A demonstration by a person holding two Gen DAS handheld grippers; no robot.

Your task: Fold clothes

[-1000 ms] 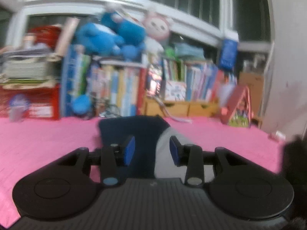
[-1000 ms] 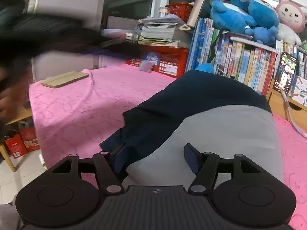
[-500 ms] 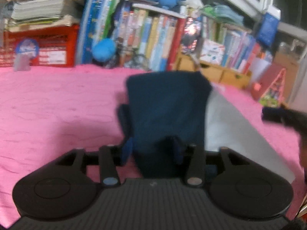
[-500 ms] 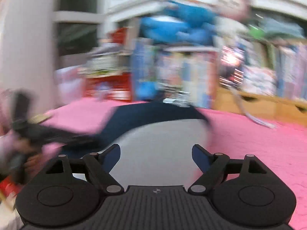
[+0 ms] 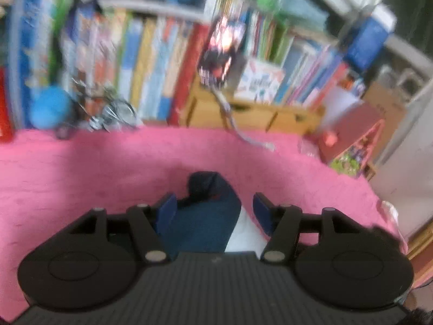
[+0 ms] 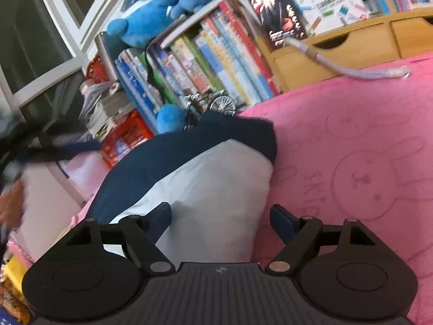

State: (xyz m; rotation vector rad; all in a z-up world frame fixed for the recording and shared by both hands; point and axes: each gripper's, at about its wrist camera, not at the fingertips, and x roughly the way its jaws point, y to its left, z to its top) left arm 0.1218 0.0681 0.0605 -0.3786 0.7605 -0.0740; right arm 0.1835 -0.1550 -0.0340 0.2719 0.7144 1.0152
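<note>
Both tongs, left gripper [image 5: 214,211] and right gripper [image 6: 220,220], now stand apart, the left having let go of the navy-and-grey garment [image 6: 205,173] on the pink blanket [image 6: 351,140].

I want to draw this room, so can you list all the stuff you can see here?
Folded navy and grey garment: one, on the pink cover.
Pink bunny-print cover: one, over the table.
Upright books: many, mixed colours, behind the cover.
Blue plush toys: at least two, on top of the books.
Small silver model bicycle: one, before the books.
Wooden drawer box: one, right of the books.
Left gripper: open, above the garment.
Right gripper: open, above the garment.
</note>
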